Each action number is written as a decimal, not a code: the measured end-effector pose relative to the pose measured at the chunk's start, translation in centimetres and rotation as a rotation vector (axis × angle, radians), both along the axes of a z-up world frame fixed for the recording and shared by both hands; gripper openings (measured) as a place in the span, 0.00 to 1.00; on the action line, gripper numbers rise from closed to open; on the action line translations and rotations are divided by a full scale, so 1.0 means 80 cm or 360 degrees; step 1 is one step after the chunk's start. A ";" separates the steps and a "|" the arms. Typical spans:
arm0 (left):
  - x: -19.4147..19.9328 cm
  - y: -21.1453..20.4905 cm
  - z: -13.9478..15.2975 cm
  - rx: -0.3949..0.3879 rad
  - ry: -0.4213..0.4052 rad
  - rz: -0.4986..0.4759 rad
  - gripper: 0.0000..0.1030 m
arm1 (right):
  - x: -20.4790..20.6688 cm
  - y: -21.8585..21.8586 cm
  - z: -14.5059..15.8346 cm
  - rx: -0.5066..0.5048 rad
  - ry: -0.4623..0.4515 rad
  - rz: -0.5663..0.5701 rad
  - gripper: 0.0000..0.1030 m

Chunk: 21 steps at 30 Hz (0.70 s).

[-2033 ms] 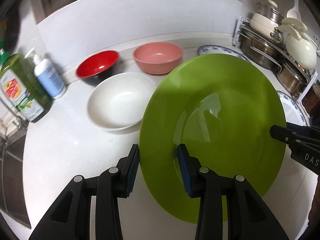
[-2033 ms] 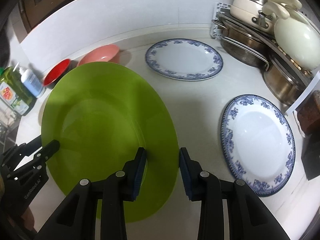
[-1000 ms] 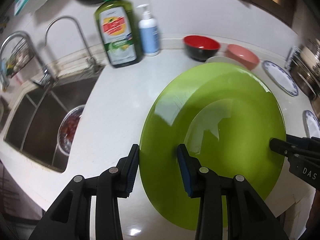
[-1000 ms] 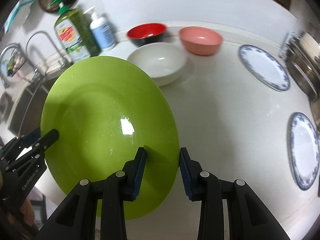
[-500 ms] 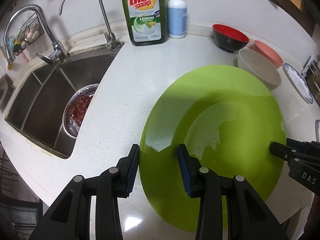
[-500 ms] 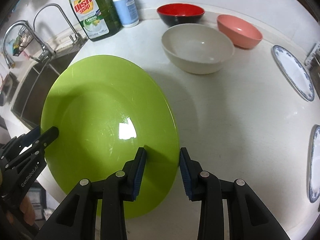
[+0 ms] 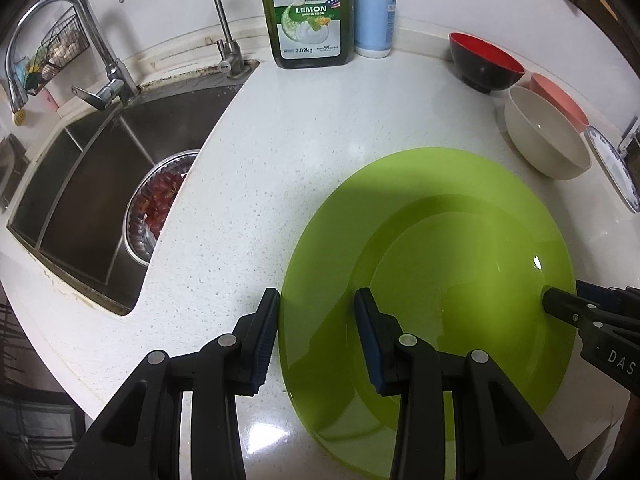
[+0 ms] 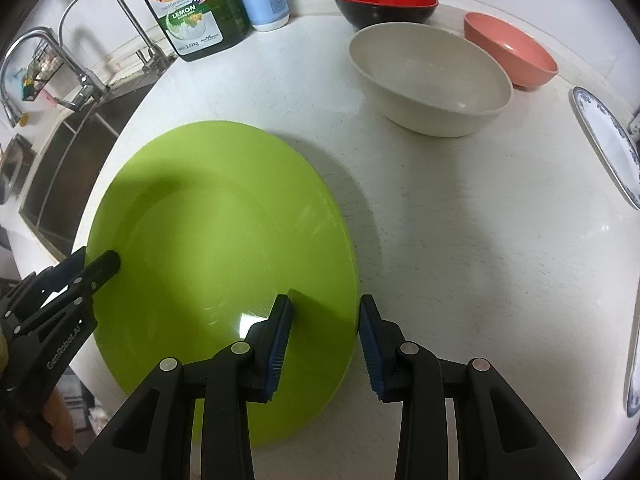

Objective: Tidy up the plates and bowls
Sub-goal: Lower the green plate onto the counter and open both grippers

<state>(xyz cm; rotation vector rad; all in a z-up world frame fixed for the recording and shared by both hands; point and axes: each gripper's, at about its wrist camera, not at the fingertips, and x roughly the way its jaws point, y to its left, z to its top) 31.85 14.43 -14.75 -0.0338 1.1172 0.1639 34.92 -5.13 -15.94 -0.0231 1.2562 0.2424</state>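
Green plate fills the lower right of the left wrist view, low over the white table. The left hand-held gripper and right hand-held gripper each straddle its rim, jaws partly open, contact unclear. Setting down seems underway; next, let go and back off level.

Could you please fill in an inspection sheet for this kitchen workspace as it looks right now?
Surface: white speckled counter, sink at its left.
Job's things: green plate held by both grippers at opposite rims; white bowl, pink bowl, red bowl apart on the counter; blue-rimmed plate at right.
Clutter: dish soap bottle, blue pump bottle, strainer of red fruit in the sink.
Grippers: left gripper and right gripper straddle the plate's rim.
Cables: nothing seen.
Surroundings: faucets, wire basket.
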 end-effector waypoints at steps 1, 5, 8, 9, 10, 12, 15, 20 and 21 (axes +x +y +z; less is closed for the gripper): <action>0.000 0.000 0.000 -0.0002 0.0000 0.0000 0.37 | 0.000 -0.001 -0.001 0.0000 0.0001 -0.0001 0.34; 0.001 0.000 -0.004 -0.0017 0.0014 -0.0001 0.37 | 0.001 -0.001 -0.004 -0.0004 0.0005 -0.0005 0.35; 0.003 0.001 -0.008 -0.0033 0.0026 0.0004 0.37 | 0.003 0.001 -0.006 -0.0015 -0.0001 -0.0007 0.35; 0.003 0.001 -0.008 -0.0039 0.0025 0.0005 0.37 | 0.003 0.002 -0.006 -0.0019 -0.0003 -0.0005 0.35; 0.003 0.001 -0.007 -0.0042 0.0018 0.0005 0.37 | 0.003 0.002 -0.007 -0.0020 -0.0002 -0.0008 0.35; 0.003 0.000 -0.007 -0.0045 0.0009 0.0005 0.37 | 0.003 0.002 -0.008 -0.0021 -0.0005 -0.0012 0.35; 0.003 0.001 -0.007 -0.0059 0.0003 0.0004 0.44 | 0.003 0.002 -0.008 -0.0016 -0.0012 -0.0016 0.35; 0.000 0.000 0.000 -0.0022 -0.0031 0.0016 0.61 | 0.002 0.000 -0.009 -0.0009 -0.0030 -0.0020 0.36; -0.002 0.000 0.004 -0.0007 -0.0052 0.0018 0.65 | 0.001 -0.002 -0.009 -0.0004 -0.0031 -0.0029 0.41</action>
